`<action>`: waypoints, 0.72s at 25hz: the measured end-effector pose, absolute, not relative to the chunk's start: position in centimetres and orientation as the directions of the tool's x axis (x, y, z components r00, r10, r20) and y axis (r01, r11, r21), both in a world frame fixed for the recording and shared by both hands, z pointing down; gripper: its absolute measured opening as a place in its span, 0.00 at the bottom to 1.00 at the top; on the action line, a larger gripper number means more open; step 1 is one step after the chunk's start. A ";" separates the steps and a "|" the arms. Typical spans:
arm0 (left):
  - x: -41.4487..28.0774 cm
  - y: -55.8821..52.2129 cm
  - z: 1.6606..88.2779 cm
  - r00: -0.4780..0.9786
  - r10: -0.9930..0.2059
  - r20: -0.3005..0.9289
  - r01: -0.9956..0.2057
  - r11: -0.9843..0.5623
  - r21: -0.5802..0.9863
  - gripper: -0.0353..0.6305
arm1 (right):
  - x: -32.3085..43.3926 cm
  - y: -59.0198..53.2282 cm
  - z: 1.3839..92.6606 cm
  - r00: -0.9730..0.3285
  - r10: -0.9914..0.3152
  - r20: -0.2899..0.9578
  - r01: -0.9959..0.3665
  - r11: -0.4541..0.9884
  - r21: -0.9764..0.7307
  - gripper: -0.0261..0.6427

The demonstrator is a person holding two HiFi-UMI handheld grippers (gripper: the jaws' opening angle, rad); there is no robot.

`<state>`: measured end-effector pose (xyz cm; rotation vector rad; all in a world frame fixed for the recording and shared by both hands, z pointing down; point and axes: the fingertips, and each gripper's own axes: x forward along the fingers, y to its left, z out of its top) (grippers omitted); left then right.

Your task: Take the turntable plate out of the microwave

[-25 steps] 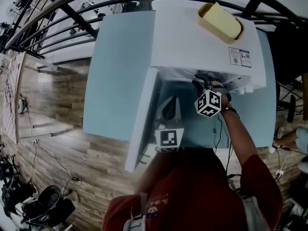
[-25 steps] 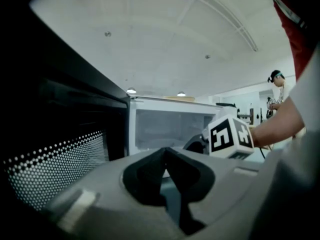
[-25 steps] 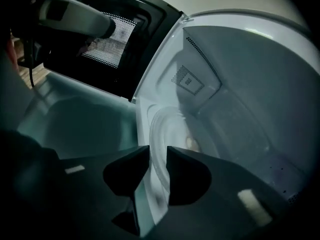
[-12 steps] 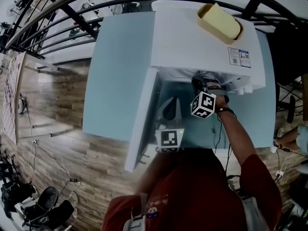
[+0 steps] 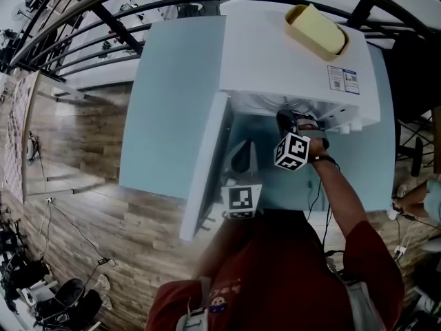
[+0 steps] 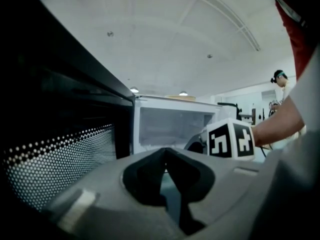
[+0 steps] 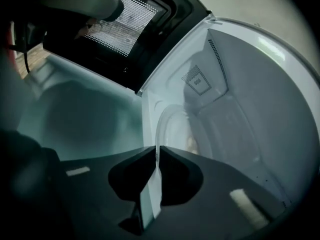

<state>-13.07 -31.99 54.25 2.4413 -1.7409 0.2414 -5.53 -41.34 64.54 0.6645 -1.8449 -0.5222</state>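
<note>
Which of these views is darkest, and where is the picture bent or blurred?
Right gripper view is darkest: black corners, and the glass turntable plate shows only faintly in the microwave. Head view: strong fisheye bends the railing bars. Left gripper view: bright ceiling, the left gripper near the lens blurred.

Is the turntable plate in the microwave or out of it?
In. The turntable plate lies inside the microwave cavity; the right gripper, whose jaws have just been closing, pinches its rim.
</note>
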 end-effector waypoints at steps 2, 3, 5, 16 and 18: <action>-13.1 -31.8 54.3 0.322 -0.924 0.207 -0.945 -0.326 0.016 0.05 | -5.4 -40.6 64.5 -0.293 -0.656 0.696 -0.192 0.753 0.629 0.07; -13.1 -31.7 54.3 0.325 -0.922 0.210 -0.945 -0.328 0.020 0.05 | -5.5 -40.3 64.5 -0.295 -0.655 0.696 -0.192 0.754 0.628 0.06; -12.9 -31.5 54.0 0.329 -0.920 0.212 -0.943 -0.332 0.025 0.05 | -5.5 -39.4 64.4 -0.302 -0.649 0.698 -0.191 0.759 0.623 0.07; -12.4 -29.8 54.4 0.344 -0.913 0.219 -0.939 -0.341 0.053 0.05 | -5.6 -34.1 64.2 -0.333 -0.639 0.693 -0.212 0.767 0.606 0.07; -12.3 -29.5 54.7 0.346 -0.911 0.224 -0.938 -0.339 0.069 0.05 | -5.4 -33.1 64.1 -0.338 -0.638 0.692 -0.214 0.768 0.604 0.07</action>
